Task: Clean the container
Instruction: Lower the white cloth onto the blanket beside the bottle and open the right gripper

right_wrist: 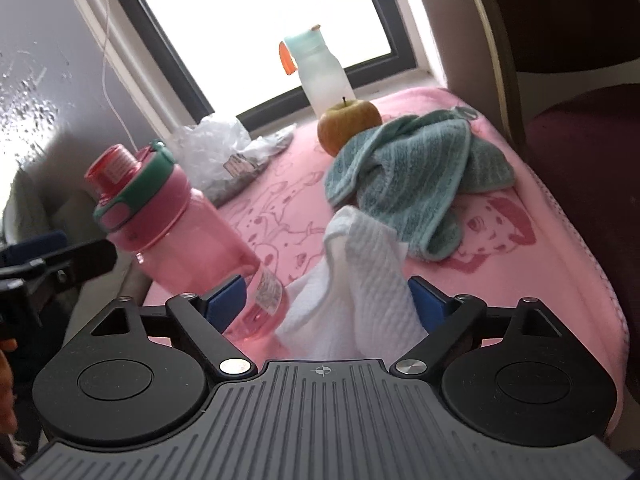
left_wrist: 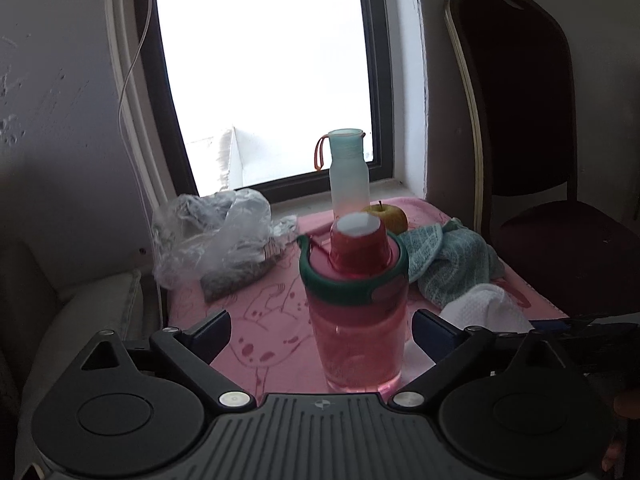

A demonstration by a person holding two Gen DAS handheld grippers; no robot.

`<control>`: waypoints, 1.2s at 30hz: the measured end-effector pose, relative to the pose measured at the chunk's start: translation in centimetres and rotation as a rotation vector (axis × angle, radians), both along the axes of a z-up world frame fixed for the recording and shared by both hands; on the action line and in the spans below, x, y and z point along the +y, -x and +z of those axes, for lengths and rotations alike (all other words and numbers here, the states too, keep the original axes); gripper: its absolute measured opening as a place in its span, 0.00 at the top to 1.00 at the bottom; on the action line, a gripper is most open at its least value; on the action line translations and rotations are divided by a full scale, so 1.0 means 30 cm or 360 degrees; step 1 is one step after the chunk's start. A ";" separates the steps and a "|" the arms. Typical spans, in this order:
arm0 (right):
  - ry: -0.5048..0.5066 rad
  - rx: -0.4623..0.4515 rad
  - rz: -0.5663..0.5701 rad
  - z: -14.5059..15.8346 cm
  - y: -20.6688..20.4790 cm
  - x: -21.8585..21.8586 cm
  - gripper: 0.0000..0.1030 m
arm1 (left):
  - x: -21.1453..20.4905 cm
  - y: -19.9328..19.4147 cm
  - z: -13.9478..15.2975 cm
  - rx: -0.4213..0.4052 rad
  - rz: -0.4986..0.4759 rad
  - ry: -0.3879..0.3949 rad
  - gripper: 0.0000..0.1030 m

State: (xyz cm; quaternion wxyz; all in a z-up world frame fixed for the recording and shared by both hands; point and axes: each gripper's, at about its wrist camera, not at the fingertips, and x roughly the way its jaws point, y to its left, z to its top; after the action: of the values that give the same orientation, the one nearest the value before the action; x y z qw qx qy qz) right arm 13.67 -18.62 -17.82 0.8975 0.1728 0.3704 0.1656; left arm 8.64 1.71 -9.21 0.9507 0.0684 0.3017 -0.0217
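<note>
Upright near the table (right_wrist: 560,240) edge: pink bottle (left_wrist: 360,312), between the spread left tool (left_wrist: 322,330). Right tool (right_wrist: 326,300) spread around white cloth (right_wrist: 360,280), pinching nothing. Risk: a one-sided nudge toppling the tall bottle. Only from right wrist: cloth's full drape. Only from left wrist: bottle centred between fingers.

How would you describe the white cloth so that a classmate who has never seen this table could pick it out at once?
Start at the window and come forward across the pink table cover to its near edge. The white cloth lies there between the open fingers of the right gripper, beside the pink bottle. Unlike the teal towel behind it, it is plain white with a waffle weave.
</note>
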 end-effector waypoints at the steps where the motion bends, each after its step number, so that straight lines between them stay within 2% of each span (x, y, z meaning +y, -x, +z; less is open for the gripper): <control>1: -0.0013 0.0007 -0.0010 0.003 0.012 -0.001 0.05 | 0.003 0.011 -0.004 0.0007 0.0006 0.0009 0.04; 3: -0.0032 0.0017 -0.0019 0.009 0.040 -0.001 0.01 | 0.015 0.034 -0.002 0.0029 0.0027 0.0041 0.04; 5: -0.0033 0.0000 0.0003 0.014 0.070 0.003 0.01 | 0.027 0.056 0.002 0.0053 0.0050 0.0075 0.04; 9: 0.0076 -0.0080 0.0045 0.040 0.133 0.031 0.00 | 0.051 0.101 0.009 0.0099 0.0095 0.0142 0.02; 14: 0.0118 -0.0082 0.0093 0.116 0.181 0.060 0.00 | 0.081 0.157 0.019 0.0157 0.0152 0.0227 0.01; 17: 0.0148 0.0002 0.0066 0.203 0.198 0.063 0.00 | 0.099 0.187 0.033 0.0168 0.0169 0.0297 0.01; 20: 0.0211 0.0106 0.0021 0.301 0.213 0.059 0.00 | 0.097 0.195 0.088 0.0166 0.0162 0.0368 0.01; 22: 0.0292 0.0148 0.0026 0.377 0.224 0.056 0.00 | 0.080 0.196 0.128 0.0203 0.0193 0.0342 0.01; 25: 0.0418 0.0131 0.0062 0.500 0.255 0.058 0.00 | 0.037 0.202 0.187 0.0251 0.0268 0.0216 0.01; 28: 0.0539 0.0082 0.0119 0.602 0.291 0.071 0.00 | 0.023 0.221 0.243 0.0286 0.0314 0.0242 0.01; 31: 0.0538 0.0087 0.0204 0.665 0.313 0.070 0.00 | 0.008 0.241 0.286 0.0324 0.0264 0.0285 0.01; 36: 0.0530 0.0128 0.0244 0.720 0.329 0.062 0.00 | -0.046 0.287 0.342 0.0275 0.0170 0.0224 0.01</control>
State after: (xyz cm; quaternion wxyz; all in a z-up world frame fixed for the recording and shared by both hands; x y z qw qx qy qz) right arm 3.81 -16.76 3.79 0.8830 -0.0003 0.4403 0.1629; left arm 0.02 0.32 1.06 0.9234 -0.0166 0.3834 0.0022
